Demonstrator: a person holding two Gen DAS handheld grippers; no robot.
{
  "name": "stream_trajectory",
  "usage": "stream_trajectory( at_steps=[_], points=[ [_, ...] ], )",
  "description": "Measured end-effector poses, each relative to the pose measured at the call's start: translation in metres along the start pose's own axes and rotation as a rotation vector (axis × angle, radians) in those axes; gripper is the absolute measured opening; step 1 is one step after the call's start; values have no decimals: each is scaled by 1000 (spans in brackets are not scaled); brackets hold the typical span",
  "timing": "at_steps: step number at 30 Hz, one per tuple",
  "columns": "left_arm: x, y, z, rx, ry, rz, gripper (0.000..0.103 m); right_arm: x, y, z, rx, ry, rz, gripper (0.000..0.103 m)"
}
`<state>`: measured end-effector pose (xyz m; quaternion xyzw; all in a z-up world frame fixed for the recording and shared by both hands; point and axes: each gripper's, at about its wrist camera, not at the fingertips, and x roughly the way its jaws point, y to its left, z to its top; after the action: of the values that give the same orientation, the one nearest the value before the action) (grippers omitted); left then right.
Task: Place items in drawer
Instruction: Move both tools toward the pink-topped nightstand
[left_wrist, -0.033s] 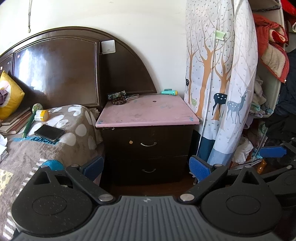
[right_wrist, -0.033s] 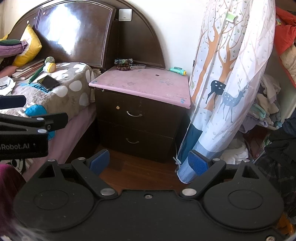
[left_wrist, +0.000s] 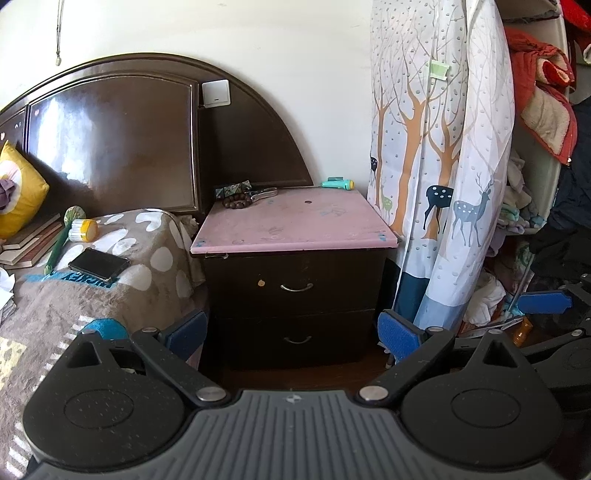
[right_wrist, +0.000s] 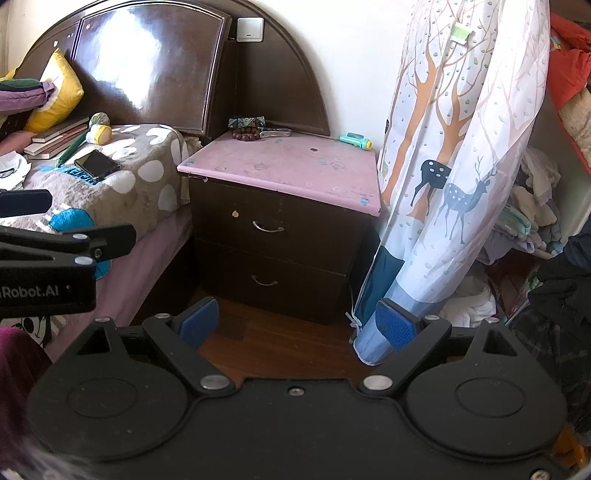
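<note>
Left gripper (left_wrist: 293, 334) is held wide apart, empty. Bead bracelet (left_wrist: 236, 202), metal clip (left_wrist: 263, 193) and teal flashlight (left_wrist: 337, 183) are seen along the nightstand (left_wrist: 295, 225) back edge; both drawers (left_wrist: 295, 286) are closed. Right gripper (right_wrist: 295, 326) likewise spread, empty.

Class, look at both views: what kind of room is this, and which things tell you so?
Most likely a bedroom. A bed with a spotted blanket stands against a dark wooden headboard, a two-drawer nightstand sits beside it, and clothes are piled on shelves at the right.
</note>
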<state>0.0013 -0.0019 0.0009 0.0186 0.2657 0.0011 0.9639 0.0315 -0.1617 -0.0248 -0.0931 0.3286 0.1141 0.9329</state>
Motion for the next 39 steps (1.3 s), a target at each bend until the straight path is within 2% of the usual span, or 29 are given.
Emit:
stream_trajectory(
  at_steps=[11, 19, 21, 39],
  points=[
    [-9, 12, -5, -5, -11, -8, 100, -1, -2, 0, -1, 4, 2, 93],
    [-19, 36, -8, -1, -10, -10, 100, -2, -1, -2, 2, -6, 5, 93],
    [-2, -3, -2, 4, 1, 9, 100, -3, -1, -2, 2, -6, 5, 93],
    [-6, -6, -5, 19, -2, 8, 100, -6, -5, 0, 7, -13, 8, 93]
  ],
)
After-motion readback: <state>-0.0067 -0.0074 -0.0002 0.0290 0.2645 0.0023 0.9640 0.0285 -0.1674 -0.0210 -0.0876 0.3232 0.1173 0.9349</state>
